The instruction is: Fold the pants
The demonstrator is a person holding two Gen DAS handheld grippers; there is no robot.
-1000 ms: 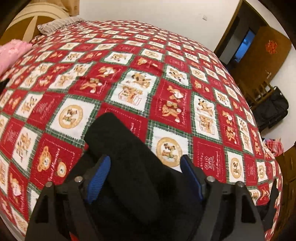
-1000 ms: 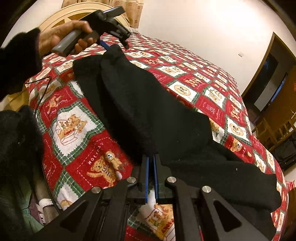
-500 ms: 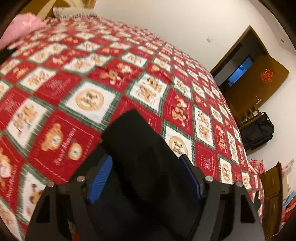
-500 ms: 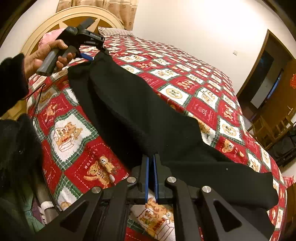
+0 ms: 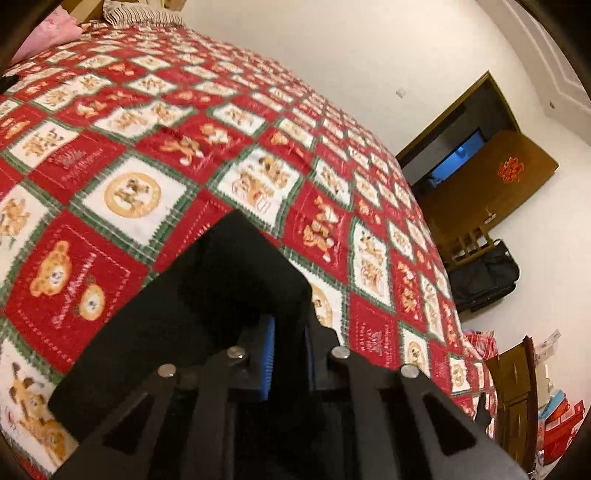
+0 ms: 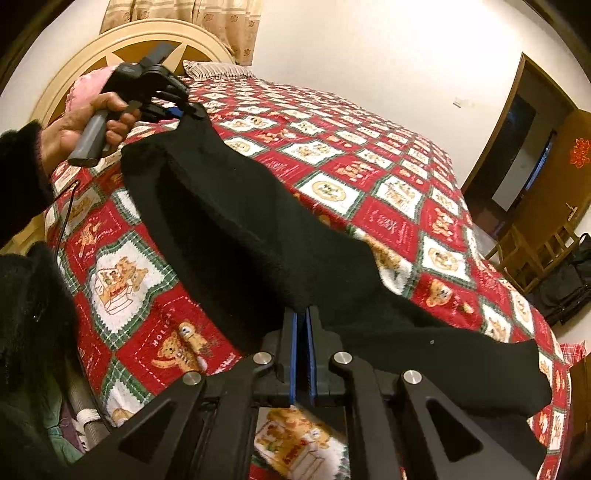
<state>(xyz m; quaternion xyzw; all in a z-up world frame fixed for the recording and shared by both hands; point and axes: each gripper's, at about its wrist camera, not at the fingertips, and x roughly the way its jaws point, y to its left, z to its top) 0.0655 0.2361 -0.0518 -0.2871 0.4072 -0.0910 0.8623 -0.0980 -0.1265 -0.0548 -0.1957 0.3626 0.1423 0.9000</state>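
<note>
The black pants [image 6: 258, 229] hang stretched between my two grippers above the red patchwork bedspread [image 6: 369, 166]. My right gripper [image 6: 302, 325] is shut on the near edge of the pants. My left gripper [image 6: 184, 110], seen in the right wrist view held by a hand, is shut on the far end. In the left wrist view the left gripper [image 5: 288, 332] has its blue pads closed on the black pants [image 5: 221, 288], which drape over its fingers. One leg end [image 6: 517, 376] lies on the bed at right.
A cream headboard [image 6: 122, 40], a pink pillow [image 5: 55, 33] and a striped pillow [image 6: 218, 70] are at the bed's head. A wooden door [image 5: 480, 177], a wooden chair [image 6: 535, 247] and a black bag [image 5: 484, 273] stand beyond the bed's far side.
My left gripper has shut on the pants; it was open around them before. It has lifted and carried that end toward the head of the bed. The right gripper stays shut.
</note>
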